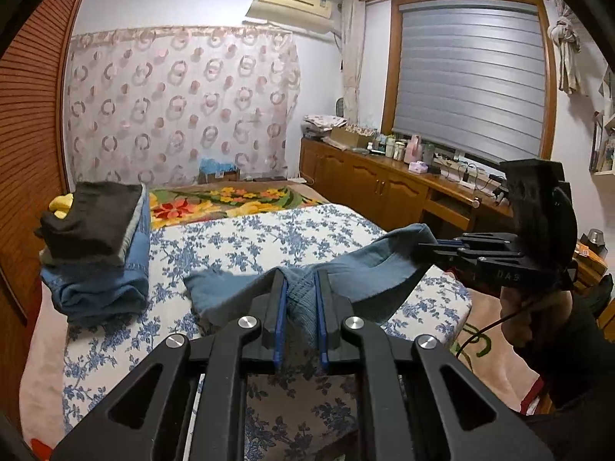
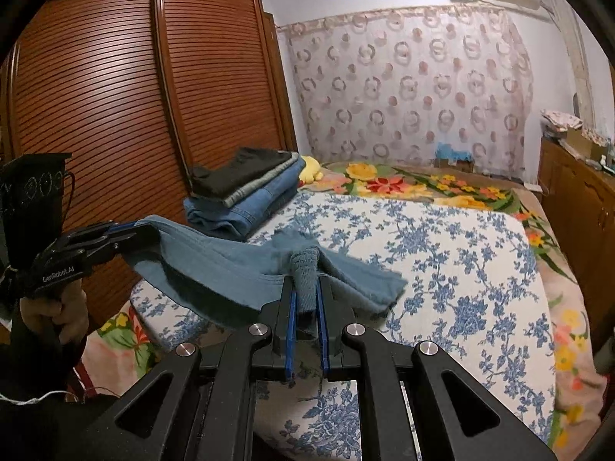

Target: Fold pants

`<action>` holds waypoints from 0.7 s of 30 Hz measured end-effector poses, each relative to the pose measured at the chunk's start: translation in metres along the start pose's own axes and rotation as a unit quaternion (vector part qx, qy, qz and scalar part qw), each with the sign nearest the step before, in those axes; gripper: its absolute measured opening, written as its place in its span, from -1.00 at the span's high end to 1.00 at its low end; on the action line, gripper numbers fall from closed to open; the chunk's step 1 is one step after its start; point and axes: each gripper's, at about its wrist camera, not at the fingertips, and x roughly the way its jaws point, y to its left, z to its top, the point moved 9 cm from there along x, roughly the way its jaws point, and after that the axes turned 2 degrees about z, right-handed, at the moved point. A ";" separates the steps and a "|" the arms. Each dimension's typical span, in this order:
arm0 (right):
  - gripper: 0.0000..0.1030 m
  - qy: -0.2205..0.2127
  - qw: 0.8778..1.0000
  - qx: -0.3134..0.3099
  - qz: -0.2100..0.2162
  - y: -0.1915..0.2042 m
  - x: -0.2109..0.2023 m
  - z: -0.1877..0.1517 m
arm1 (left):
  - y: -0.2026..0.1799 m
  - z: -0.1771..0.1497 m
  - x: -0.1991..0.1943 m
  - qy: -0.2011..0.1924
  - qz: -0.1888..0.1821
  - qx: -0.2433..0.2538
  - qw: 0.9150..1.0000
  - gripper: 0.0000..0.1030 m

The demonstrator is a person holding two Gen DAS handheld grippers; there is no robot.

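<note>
The bed [image 2: 442,253], under its blue-flowered cover, lies bare to the right of the folded clothes stack [image 2: 246,196] at its wardrobe-side edge; the teal pants [image 2: 215,265] hang above the near edge, stretched between 2 tools; the left tool [image 1: 301,307] pinches bunched ribbed fabric; the right tool [image 2: 306,303] pinches likewise; "GenRobot.AI" reads on the left tool's side.

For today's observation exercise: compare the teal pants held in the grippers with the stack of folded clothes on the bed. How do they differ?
The teal pants hang stretched between the left gripper and right gripper, mostly lifted above the bed; the stack of folded clothes rests on it. The pants are one loose, sagging garment; the stack holds several neatly folded pieces. The pants are teal; the stack mixes black, grey and blue denim. Both are fabric garments.
</note>
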 end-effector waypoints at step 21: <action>0.82 0.051 0.998 0.017 -0.033 -0.032 0.113 0.015 | 0.050 -0.005 0.088 0.046 0.047 -0.020 0.998 0.72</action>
